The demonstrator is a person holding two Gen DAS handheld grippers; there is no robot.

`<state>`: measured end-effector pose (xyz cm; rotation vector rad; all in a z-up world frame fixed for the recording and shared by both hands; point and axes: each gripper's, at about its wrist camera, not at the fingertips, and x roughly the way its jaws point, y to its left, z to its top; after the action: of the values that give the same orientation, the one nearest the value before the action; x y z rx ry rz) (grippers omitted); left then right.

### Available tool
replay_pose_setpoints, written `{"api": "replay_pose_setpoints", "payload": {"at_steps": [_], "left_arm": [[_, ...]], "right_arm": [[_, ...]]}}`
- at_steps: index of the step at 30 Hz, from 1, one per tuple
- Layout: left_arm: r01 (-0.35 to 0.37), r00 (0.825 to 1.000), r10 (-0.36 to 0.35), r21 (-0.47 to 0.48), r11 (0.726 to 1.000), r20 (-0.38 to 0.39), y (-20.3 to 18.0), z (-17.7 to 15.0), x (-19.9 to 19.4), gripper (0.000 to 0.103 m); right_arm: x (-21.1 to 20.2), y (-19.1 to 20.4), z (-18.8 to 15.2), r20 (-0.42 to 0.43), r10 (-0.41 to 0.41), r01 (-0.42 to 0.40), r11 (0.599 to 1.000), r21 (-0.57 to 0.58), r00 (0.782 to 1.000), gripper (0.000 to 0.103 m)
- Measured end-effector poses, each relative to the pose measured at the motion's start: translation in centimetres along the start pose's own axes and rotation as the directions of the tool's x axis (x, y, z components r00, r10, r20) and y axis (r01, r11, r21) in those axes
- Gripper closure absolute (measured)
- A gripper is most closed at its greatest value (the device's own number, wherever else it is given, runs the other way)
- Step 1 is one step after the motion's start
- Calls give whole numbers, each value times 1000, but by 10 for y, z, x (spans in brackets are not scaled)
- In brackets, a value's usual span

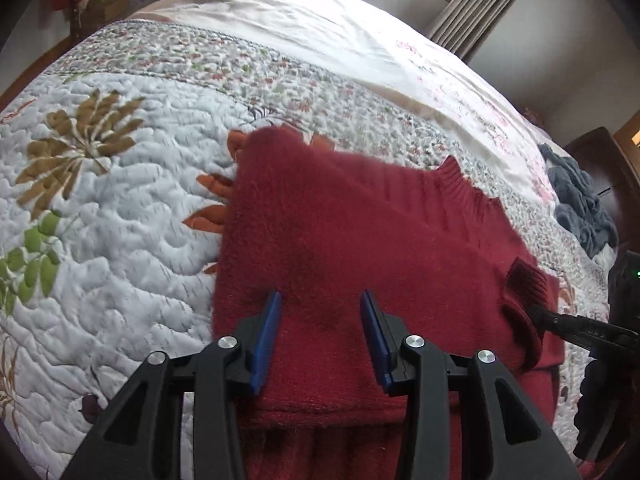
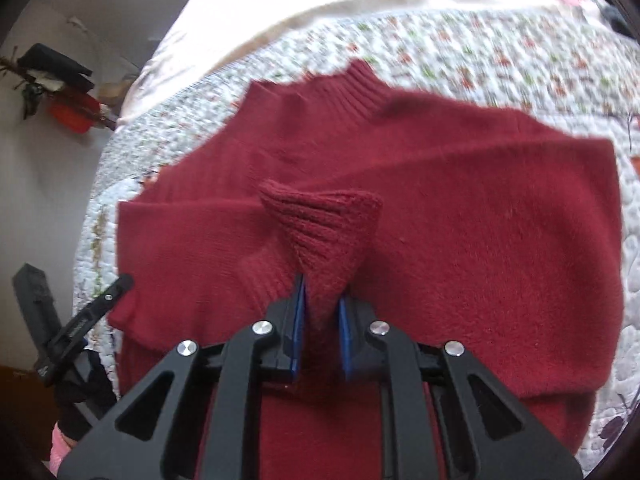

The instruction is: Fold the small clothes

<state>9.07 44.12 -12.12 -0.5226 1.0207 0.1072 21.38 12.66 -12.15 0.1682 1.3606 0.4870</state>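
Note:
A dark red knit sweater (image 1: 352,232) lies on the quilted bedspread (image 1: 120,208), its ribbed collar (image 1: 464,188) pointing to the far right. My left gripper (image 1: 320,304) hovers open over the sweater's body, nothing between its blue pads. In the right wrist view the same sweater (image 2: 480,240) fills the middle, and my right gripper (image 2: 322,304) is shut on the ribbed sleeve cuff (image 2: 324,228), which stands up in a cone. That cuff (image 1: 524,284) and the right gripper's tip also show at the right edge of the left view.
A grey-blue crumpled cloth (image 1: 580,208) lies at the bed's far right. White sheet (image 1: 320,28) covers the head of the bed. Curtains (image 1: 472,4) hang beyond. The left gripper's body (image 2: 72,328) and a gloved hand show at the lower left of the right view.

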Motion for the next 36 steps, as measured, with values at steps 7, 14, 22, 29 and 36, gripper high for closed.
{"api": "replay_pose_setpoints", "payload": {"at_steps": [7, 14, 22, 29, 36], "left_arm": [[11, 1000, -11, 6, 1000, 14, 0, 4, -15, 62], [96, 995, -98, 50, 994, 31, -32, 7, -29, 57], [69, 997, -67, 26, 997, -46, -30, -7, 9, 57], [93, 995, -92, 22, 995, -43, -26, -9, 8, 57], [70, 997, -68, 39, 997, -40, -28, -11, 10, 57]], "right_arm": [[-29, 14, -6, 70, -16, 19, 999, -49, 997, 79], [-42, 64, -9, 106, -95, 119, 962, -244, 990, 57], [17, 69, -14, 50, -298, 298, 901, -317, 953, 92], [-38, 15, -15, 108, -161, 172, 980, -101, 981, 95], [-48, -50, -37, 58, -83, 80, 995, 57, 995, 86]]}}
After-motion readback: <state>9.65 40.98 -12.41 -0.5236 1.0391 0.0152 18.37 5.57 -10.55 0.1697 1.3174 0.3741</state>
